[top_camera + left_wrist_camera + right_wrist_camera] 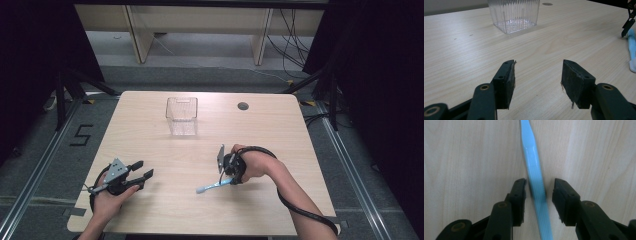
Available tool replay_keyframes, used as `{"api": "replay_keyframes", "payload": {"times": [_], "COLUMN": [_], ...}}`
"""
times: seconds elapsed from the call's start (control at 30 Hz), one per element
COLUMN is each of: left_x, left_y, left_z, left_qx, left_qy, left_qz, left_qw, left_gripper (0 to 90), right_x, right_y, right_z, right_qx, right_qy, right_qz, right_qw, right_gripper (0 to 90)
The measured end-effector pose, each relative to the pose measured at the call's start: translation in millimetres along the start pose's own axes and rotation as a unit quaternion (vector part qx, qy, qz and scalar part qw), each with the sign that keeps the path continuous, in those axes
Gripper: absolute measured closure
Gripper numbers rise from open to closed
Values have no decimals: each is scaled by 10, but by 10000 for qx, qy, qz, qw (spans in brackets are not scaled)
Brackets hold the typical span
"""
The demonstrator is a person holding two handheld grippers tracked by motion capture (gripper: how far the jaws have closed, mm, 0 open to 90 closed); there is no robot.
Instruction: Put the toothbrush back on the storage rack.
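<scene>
Blue toothbrush (535, 177) lies between the right gripper's (539, 188) parted jaws.

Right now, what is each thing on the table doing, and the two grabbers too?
Clear bin: upright, empty, alone on the table.
Blue toothbrush: lying flat, handle between the right gripper's jaws.
Right gripper: open, straddling the handle, not yet clamped.
Left gripper: open, holding nothing.

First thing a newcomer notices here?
Probably the light blue toothbrush lying flat on the wooden table, its handle between the right gripper's open jaws, not yet pinched. Next, the clear ribbed plastic container standing toward the far edge, and the left gripper open over bare wood.
</scene>
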State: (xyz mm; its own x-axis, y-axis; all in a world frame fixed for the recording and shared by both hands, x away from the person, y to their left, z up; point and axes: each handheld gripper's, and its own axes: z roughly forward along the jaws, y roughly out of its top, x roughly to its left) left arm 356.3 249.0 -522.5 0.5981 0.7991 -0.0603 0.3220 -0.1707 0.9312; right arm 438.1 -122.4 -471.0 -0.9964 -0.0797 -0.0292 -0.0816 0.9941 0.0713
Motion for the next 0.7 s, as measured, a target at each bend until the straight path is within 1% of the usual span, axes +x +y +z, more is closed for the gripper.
{"api": "replay_keyframes", "payload": {"times": [0.03, 0.07, 0.1, 0.13, 0.17, 0.2, 0.23, 0.27, 0.3, 0.33, 0.43, 0.53, 0.6, 0.67, 0.7], "left_x": [0, 0, 0, 3, 3, 3, 3, 3, 3, 3, 1, 1, 2, 3, 4], "left_y": [0, 0, 0, -4, -4, -4, -4, -4, -4, -4, 0, 0, -1, -4, -4], "left_z": [0, 0, 0, 7, 7, 6, 6, 7, 7, 7, 1, 0, 2, 7, 7], "left_qx": [-3, -3, -4, -60, -60, -65, -65, -62, -62, -51, 0, 2, -22, -59, -60], "left_qy": [-3, -3, -2, -36, -36, -36, -36, -35, -35, -36, 0, -2, -13, -36, -38], "left_qz": [-3, -3, -4, -12, -12, -6, -6, -13, -13, -11, -2, -5, -10, -20, -19], "left_qw": [10000, 10000, 10000, 10000, 10000, 10000, 10000, 10000, 10000, 10000, 10000, 10000, 10000, 10000, 10000], "left_gripper": [438, 438, 438, 438, 438, 438, 437, 437, 438, 438, 438, 438, 438, 438, 438], "right_x": [3, 1, 14, 8, 8, 20, 20, 13, -11, -4, 3, -5, -4, 0, -1], "right_y": [19, 36, 53, 63, 63, 80, 80, 79, 76, 70, 73, 93, 104, 118, 122], "right_z": [-1, -5, -4, -5, -5, 4, 4, 16, 30, 28, 37, 37, 44, 40, 40], "right_qx": [-61, -63, -62, -20, -20, 38, 38, 36, -1, 52, 19, 32, -9, 41, 56], "right_qy": [2, -5, 43, -2, -2, 25, 25, 54, 106, 94, 143, 142, 171, 167, 142], "right_qz": [-14, -76, -4, -96, -96, -23, -23, -53, -197, -136, -73, -165, -173, -136, -159], "right_qw": [10000, 10000, 10000, 10000, 10000, 10000, 10000, 10000, 9997, 9998, 9999, 9998, 9997, 9998, 9998], "right_gripper": [625, 627, 629, 631, 631, 639, 639, 649, 655, 660, 669, 683, 694, 712, 716]}}
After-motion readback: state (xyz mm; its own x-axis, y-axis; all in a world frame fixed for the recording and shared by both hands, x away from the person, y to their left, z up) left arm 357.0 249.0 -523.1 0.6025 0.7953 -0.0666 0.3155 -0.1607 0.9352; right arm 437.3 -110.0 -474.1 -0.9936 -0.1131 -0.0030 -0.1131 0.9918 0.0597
